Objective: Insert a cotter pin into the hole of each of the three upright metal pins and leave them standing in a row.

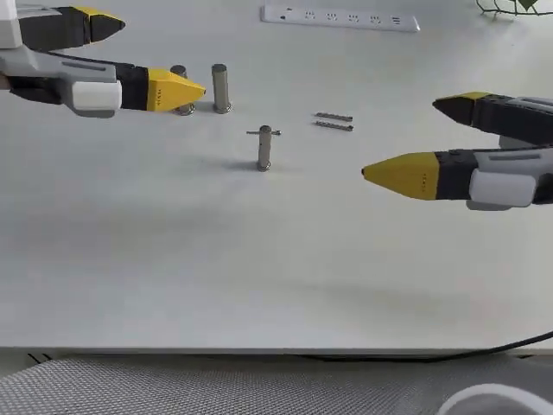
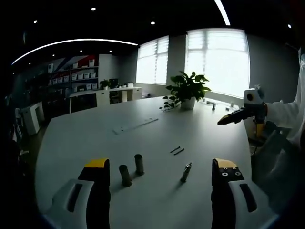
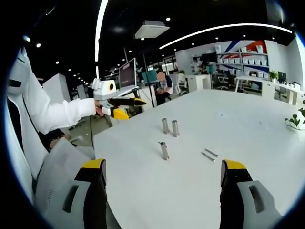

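Note:
Three upright metal pins stand on the white table. The nearest pin has a cotter pin through its top. Two bare pins stand behind it: one in plain sight, the other partly hidden by my left gripper's lower jaw. Two loose cotter pins lie flat to the right. My left gripper hovers open at the upper left, empty. My right gripper hovers open at the right, empty. The left gripper view has the bare pins, the pinned one and the loose cotter pins.
A white power strip lies at the table's far edge, with plant leaves at the far right. The table's front edge runs close to me, a dark cable along it. A potted plant stands farther down the table.

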Tool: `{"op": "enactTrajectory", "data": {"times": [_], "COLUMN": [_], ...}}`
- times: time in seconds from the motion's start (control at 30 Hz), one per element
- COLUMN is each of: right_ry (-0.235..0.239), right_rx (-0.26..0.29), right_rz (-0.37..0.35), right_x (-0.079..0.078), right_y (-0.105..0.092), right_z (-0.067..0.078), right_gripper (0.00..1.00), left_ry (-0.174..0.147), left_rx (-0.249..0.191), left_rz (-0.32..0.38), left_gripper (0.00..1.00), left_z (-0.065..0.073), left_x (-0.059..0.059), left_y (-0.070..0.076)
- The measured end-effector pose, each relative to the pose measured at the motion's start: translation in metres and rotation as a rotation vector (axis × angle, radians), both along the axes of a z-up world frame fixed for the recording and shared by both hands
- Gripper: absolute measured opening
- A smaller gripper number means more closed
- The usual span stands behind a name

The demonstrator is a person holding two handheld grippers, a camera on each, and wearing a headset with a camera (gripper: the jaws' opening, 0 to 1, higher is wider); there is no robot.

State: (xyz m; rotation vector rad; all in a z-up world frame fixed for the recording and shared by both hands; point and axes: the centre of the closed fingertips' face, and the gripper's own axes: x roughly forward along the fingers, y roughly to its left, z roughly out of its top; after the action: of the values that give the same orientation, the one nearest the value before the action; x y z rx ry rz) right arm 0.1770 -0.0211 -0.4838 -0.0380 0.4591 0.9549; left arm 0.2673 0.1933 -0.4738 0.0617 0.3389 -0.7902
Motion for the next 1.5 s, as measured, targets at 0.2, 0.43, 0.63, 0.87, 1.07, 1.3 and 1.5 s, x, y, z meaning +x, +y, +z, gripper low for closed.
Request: {"op": "enactTrajectory", "data": {"times": [0.2, 0.43, 0.63, 0.87, 1.07, 1.3, 1.5], "right_ry": [-0.006, -0.007, 0.001, -0.01, -0.027, 0.013, 0.036], "right_rx": [-0.034, -0.025, -0.014, 0.015, 0.015, 0.024, 0.035], "right_rz": [-0.022, -0.076, -0.134, -0.204, -0.221, -0.224, -0.227], "right_x": [-0.011, -0.017, -0.021, -0.019, -0.026, -0.031, -0.033], "right_y": [-0.006, -0.015, -0.026, -0.045, -0.046, -0.04, -0.04], "right_z": [-0.006, -0.002, 0.007, 0.029, 0.042, 0.028, 0.023], "right_gripper": [0.98, 0.98, 0.98, 0.98, 0.98, 0.98, 0.98], "left_ry": [0.005, 0.031, 0.058, 0.079, 0.092, 0.081, 0.116], "left_rx": [-0.028, 0.002, 0.029, 0.047, 0.063, 0.082, 0.037], "left_rz": [0.044, 0.105, 0.123, 0.136, 0.163, 0.18, 0.179], "left_gripper": [0.83, 0.78, 0.72, 0.64, 0.6, 0.41, 0.32], "left_z": [-0.01, -0.032, -0.052, -0.071, -0.082, -0.087, -0.095], "left_x": [0.015, 0.036, 0.05, 0.056, 0.062, 0.071, 0.077], "left_y": [0.004, 0.01, 0.012, 0.012, 0.015, 0.016, 0.011]}}
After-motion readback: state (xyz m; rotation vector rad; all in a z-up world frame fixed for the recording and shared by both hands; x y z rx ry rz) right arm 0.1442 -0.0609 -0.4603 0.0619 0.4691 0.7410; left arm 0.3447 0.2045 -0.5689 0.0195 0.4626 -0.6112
